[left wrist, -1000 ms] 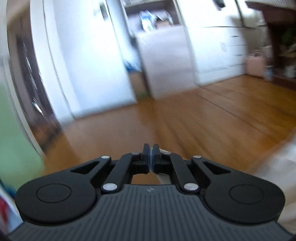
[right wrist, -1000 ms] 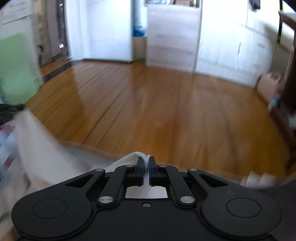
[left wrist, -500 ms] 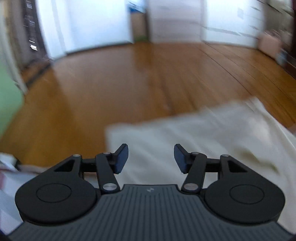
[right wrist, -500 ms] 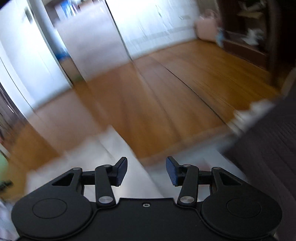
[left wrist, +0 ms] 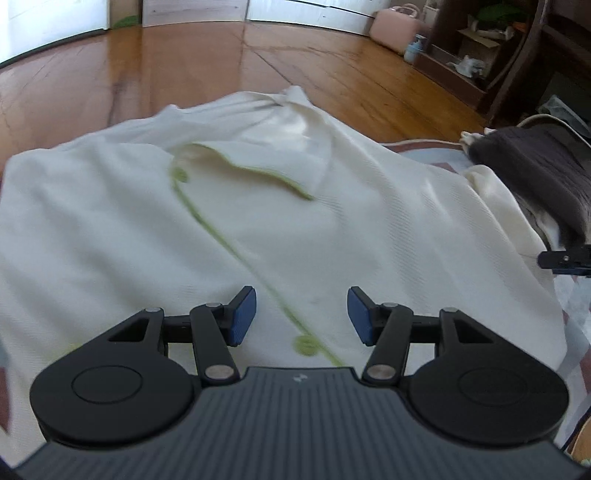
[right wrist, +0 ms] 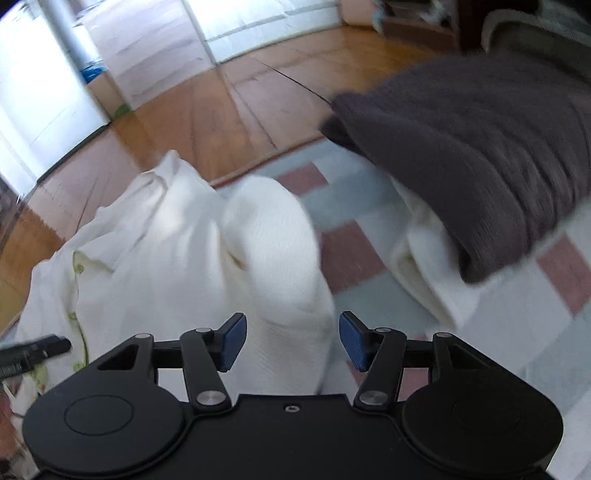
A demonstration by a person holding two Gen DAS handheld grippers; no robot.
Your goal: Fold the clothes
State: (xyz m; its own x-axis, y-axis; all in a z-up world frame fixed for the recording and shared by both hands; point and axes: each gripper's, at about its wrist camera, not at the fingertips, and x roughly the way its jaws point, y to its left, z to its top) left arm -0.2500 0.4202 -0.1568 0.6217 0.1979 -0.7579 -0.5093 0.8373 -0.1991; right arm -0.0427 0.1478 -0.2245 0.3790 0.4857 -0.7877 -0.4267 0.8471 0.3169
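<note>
Both claws — left claw, right claw — hang spread above the white shirt, holding nothing.

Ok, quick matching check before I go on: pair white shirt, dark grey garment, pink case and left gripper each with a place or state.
Things:
1. white shirt
2. dark grey garment
3. pink case
4. left gripper

Places or states:
A. on the wooden floor by the far wall
B. open, fingers spread above the button line
C. spread front-up, collar on the far side
D. folded, lying on pale cloth to the right

Pairs: 1-C, 2-D, 3-A, 4-B
</note>
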